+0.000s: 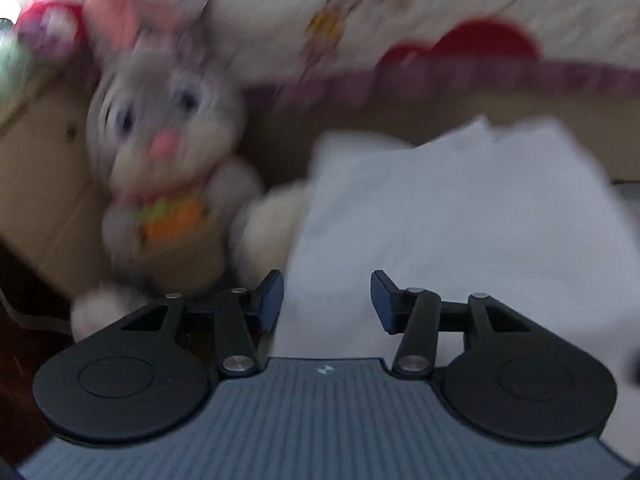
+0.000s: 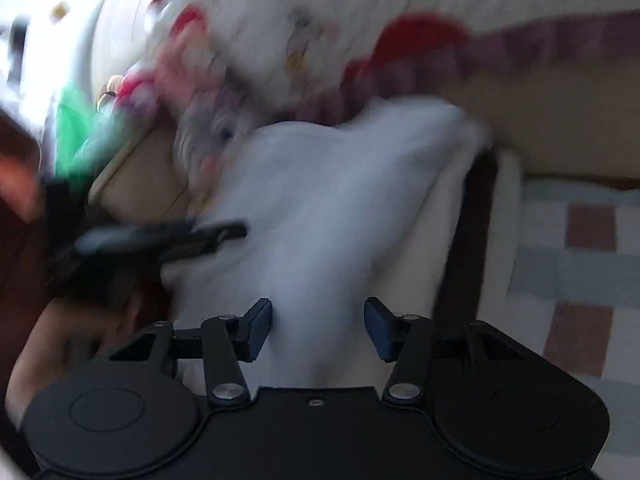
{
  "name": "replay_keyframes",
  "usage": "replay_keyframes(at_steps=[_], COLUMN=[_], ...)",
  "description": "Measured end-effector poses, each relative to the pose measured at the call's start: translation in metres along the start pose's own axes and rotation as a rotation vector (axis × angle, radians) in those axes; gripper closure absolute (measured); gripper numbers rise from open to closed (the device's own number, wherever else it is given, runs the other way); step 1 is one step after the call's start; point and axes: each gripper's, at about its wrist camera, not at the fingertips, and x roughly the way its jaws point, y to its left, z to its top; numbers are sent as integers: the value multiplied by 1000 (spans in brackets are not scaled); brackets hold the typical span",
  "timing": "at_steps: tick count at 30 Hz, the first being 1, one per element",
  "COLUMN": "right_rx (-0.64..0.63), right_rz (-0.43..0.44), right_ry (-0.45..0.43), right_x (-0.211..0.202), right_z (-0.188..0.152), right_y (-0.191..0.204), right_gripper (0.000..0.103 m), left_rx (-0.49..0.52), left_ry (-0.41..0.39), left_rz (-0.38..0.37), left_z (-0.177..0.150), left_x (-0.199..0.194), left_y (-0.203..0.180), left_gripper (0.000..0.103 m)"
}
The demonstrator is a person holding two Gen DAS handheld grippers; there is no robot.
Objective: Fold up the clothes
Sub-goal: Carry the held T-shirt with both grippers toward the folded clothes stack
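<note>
The white garment (image 1: 440,220) lies bunched on a tan surface, filling the right half of the left wrist view. My left gripper (image 1: 326,302) hangs over its near edge with the jaws apart and the blue pads (image 1: 272,300) not pressing on cloth. In the right wrist view the same white garment (image 2: 320,200) runs from the middle down into the gap of my right gripper (image 2: 318,328). Its jaws stand apart, with cloth between them but no visible pinch. The left gripper (image 2: 168,236) shows as a dark blur at the garment's left edge. Both views are blurred.
A grey plush rabbit (image 1: 168,140) sits just left of the garment. Behind lies white printed bedding (image 1: 400,8) with a red and purple border (image 1: 480,48). A checked blanket (image 2: 580,248) is at the right, a green object (image 2: 76,132) at the left, and a person's hand (image 2: 52,340) at the lower left.
</note>
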Motion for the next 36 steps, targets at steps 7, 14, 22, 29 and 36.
replay_keyframes(at_steps=[7, 14, 22, 29, 36], right_rx=[46, 96, -7, 104, 120], right_rz=[222, 224, 402, 243, 193], right_ry=[-83, -119, -177, -81, -51], right_x=[-27, -1, -1, -22, 1], right_z=[-55, -68, -51, -77, -111], right_y=[-15, -3, 14, -23, -19], right_gripper=[45, 35, 87, 88, 85], left_rx=[-318, -522, -411, -236, -196], left_ry=[-125, -102, -114, -53, -334], left_rz=[-99, -184, -165, -35, -46], left_z=[-80, -121, -99, -98, -93], left_x=[-32, -28, -50, -70, -105], left_y=[60, 97, 72, 24, -11], left_gripper=[41, 34, 80, 71, 70])
